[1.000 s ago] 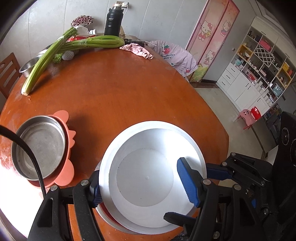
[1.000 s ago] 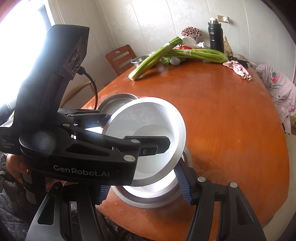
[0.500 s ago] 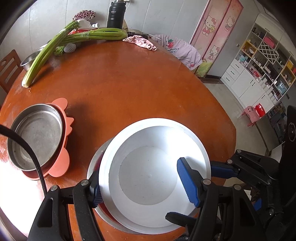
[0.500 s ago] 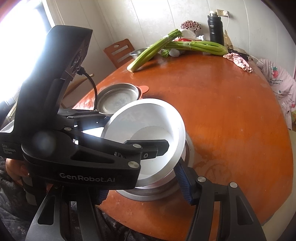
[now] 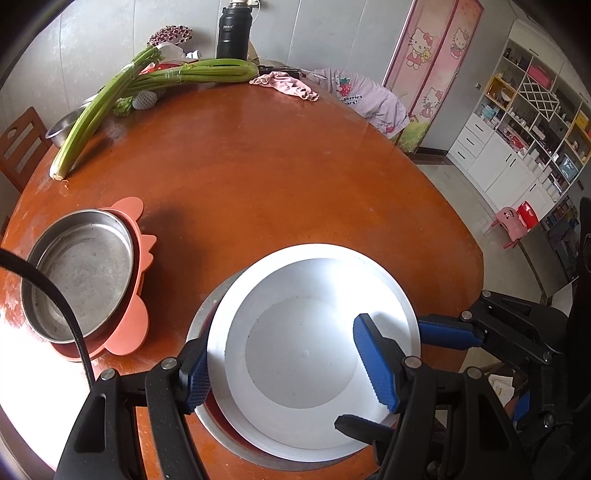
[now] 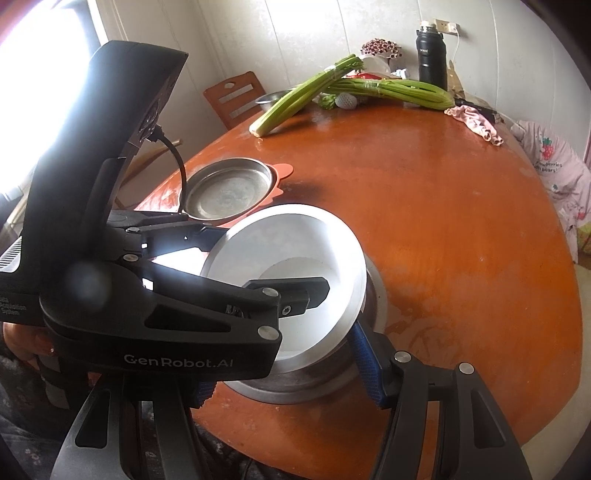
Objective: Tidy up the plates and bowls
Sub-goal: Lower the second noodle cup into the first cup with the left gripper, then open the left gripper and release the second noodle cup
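Note:
A white plate (image 5: 314, 347) lies tilted on top of a larger metal plate (image 5: 218, 432) at the near edge of the round orange table (image 5: 277, 177). My left gripper (image 5: 291, 373) is open and straddles the white plate's near rim, one blue pad (image 5: 373, 365) inside it and one outside on the left. In the right wrist view the white plate (image 6: 291, 254) rests on the metal plate (image 6: 325, 384). My right gripper (image 6: 284, 376) is open around their near right rim; its left finger is hidden behind the left gripper's body (image 6: 122, 280).
A steel bowl (image 5: 77, 277) sits on a salmon silicone mat (image 5: 133, 317) at the left. Celery stalks (image 5: 122, 96), a black flask (image 5: 232, 29), a pink cloth (image 5: 288, 83) and another steel bowl (image 5: 64, 125) lie at the table's far side. A wooden chair (image 6: 236, 96) stands behind.
The white plate has come down from above the table onto the larger metal plate. Both grippers moved down and slightly forward with it.

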Demonstrator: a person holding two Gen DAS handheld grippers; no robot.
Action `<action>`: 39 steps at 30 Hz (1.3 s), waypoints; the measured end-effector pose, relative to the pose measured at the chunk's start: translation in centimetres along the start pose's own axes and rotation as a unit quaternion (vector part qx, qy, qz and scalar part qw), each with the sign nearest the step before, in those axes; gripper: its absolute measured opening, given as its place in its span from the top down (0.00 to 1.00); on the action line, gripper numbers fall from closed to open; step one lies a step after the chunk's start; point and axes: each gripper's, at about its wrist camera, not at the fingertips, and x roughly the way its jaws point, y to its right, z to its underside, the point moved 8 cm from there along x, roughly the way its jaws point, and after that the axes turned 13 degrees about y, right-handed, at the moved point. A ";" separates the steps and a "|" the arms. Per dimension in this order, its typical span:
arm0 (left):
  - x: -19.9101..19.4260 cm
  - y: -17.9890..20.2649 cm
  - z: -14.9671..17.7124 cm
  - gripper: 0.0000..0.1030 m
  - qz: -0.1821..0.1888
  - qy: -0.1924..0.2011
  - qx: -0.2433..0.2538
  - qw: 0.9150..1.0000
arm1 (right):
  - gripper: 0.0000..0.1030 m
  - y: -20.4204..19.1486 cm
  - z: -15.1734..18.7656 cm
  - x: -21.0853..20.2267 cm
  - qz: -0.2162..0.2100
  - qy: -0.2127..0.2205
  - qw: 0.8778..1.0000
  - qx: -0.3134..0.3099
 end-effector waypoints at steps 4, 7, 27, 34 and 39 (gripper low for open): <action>-0.1 0.0 0.0 0.33 0.000 0.002 0.003 1.000 | 0.37 0.0 0.0 0.1 0.003 -0.001 1.000 -0.004; -0.2 0.0 0.1 0.33 -0.003 0.004 0.006 1.000 | 0.37 0.0 0.0 0.1 0.014 -0.001 1.000 -0.013; -0.7 -1.2 0.2 0.32 -0.004 0.009 -0.006 1.000 | 0.37 0.2 -0.1 0.2 0.036 -0.003 0.998 -0.041; -1.8 -2.4 -0.3 0.32 -0.014 0.024 -0.015 1.000 | 0.37 0.5 -0.3 -0.3 0.041 0.004 0.998 -0.038; -2.5 -3.6 -0.2 0.32 -0.021 0.029 -0.023 0.999 | 0.37 1.1 -0.6 -0.9 0.051 0.012 0.998 -0.033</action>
